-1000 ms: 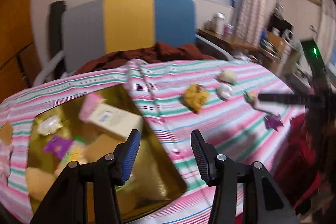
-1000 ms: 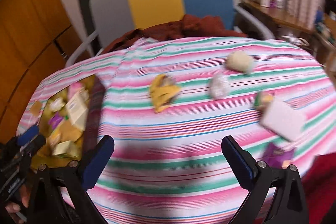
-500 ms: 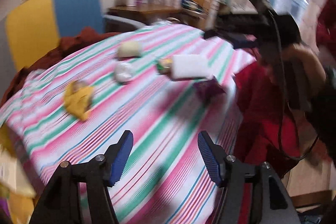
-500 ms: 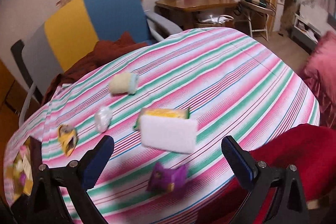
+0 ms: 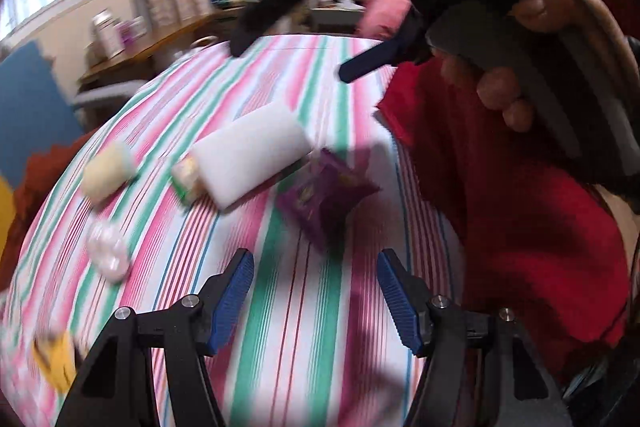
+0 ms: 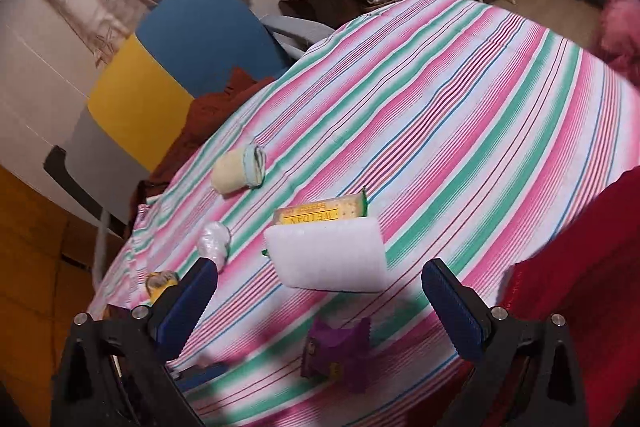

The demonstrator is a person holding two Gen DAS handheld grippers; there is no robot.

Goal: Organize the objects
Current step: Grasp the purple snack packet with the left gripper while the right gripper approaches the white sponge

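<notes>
— Grippers? 
— Left gripper has just opened, nothing between its fingers; right gripper gapes wide, empty. 
— Objects? 
— Purple packet, white sponge and yellow wafer pack lie loose on the striped tablecloth.

I see a table covered by a pink, green and white striped cloth. Lying on it: a white foam block, touching a yellow cracker packet on its far side; a purple snack pouch near the front edge; a cream roll with a pale blue end; a clear bubble-wrap wad; a yellow packet, partly hidden at left.
</notes>
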